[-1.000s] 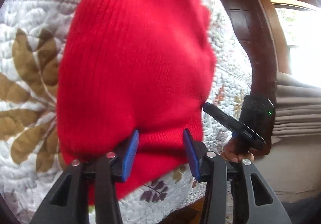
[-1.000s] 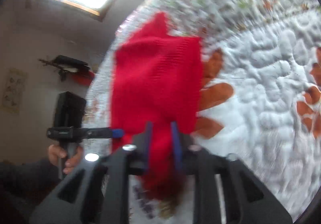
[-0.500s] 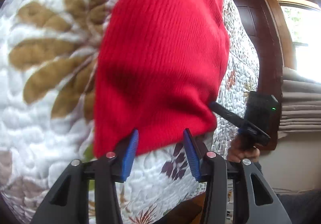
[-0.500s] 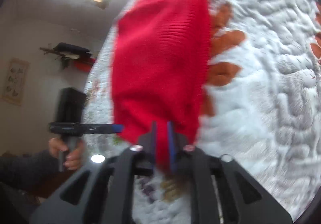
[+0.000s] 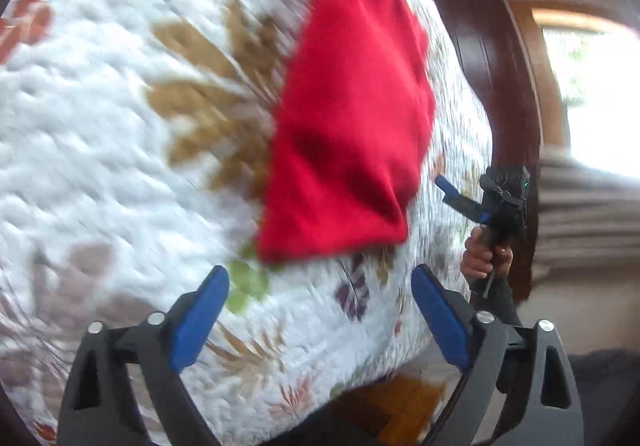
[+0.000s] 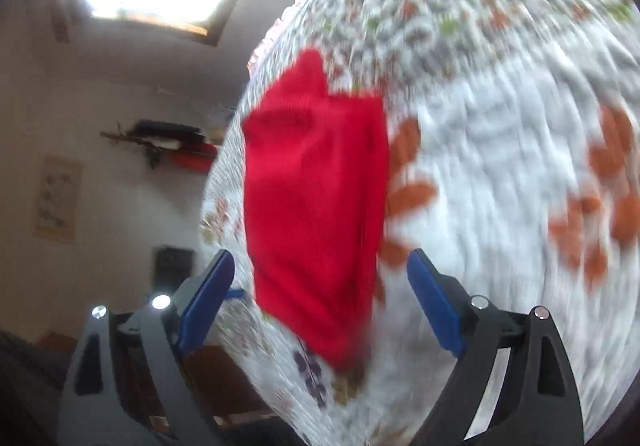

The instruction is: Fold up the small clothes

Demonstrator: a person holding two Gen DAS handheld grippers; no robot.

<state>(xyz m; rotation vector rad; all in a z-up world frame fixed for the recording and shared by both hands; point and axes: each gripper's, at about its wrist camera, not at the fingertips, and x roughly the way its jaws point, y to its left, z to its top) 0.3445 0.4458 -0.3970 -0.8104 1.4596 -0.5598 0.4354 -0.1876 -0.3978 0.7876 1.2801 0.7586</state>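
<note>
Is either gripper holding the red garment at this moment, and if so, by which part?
Nothing is held. The left gripper and right gripper are both open, and the red garment lies free on the quilt.

Black left tongs point(image 5: 320, 310), blue pads point(image 5: 198, 320), silver screws, black right tongs point(image 6: 320, 300), dark sleeve point(image 5: 500, 300)

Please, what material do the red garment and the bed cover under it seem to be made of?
The red garment looks like a soft matte knit, perhaps wool or acrylic: faint ribbing shows in the right wrist view, though motion blur hides detail. The bed cover looks like a padded cotton quilt: white, with puffy stitched ridges and printed leaves.
</note>
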